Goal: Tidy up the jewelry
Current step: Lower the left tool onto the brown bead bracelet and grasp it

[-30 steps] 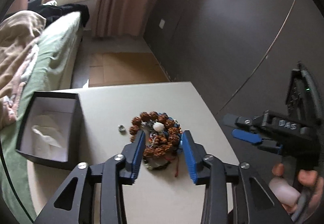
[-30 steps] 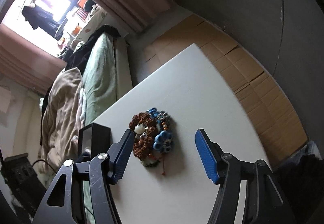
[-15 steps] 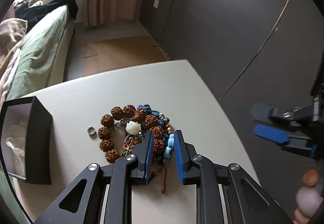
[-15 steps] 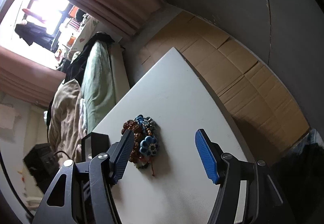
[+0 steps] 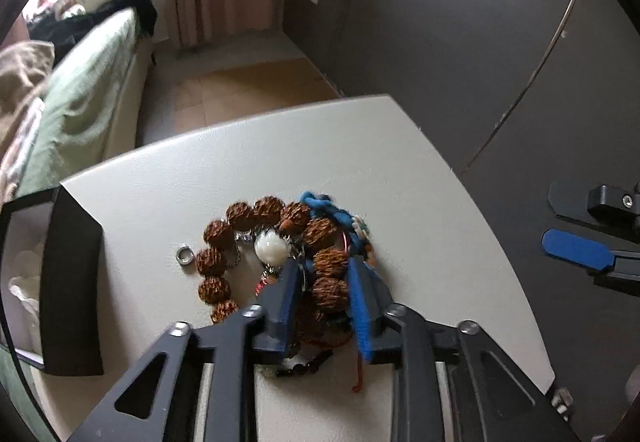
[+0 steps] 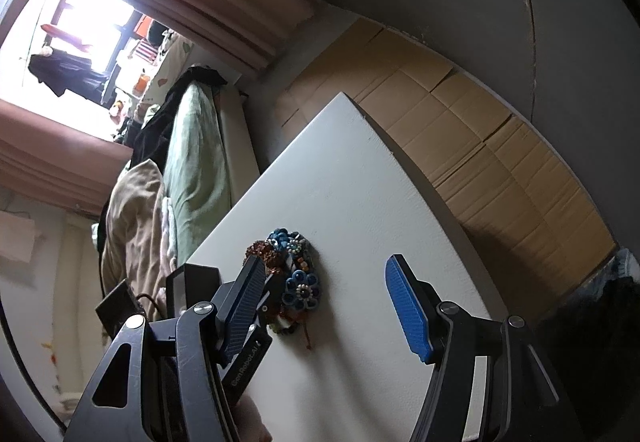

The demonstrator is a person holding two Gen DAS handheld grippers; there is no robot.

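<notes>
The jewelry pile (image 5: 296,254) lies near the middle of the white worktop (image 5: 400,178), a tangle of large brown seed beads, a white bead (image 5: 273,247), a blue corded strand and a red string trailing toward the camera. Just beside the pile, on its side toward the box, sits a small silver ring (image 5: 184,254), apart from the beads. Farther that way stands an open black box (image 5: 72,282) with white lining, at the worktop's edge.

The left gripper (image 5: 322,278) is down in the pile's near side; its fingers (image 5: 362,294) straddle a couple of the brown beads and are opening, with those beads between the blue pads. Whether the pads press on the beads cannot be told.

The right gripper (image 6: 324,306) hovers off the pile's other side, its fingers (image 6: 404,306) spread wide with only bare worktop between them. From its view the pile's blue flower-shaped piece (image 6: 302,292) faces the camera, close beside the left gripper's body.
</notes>
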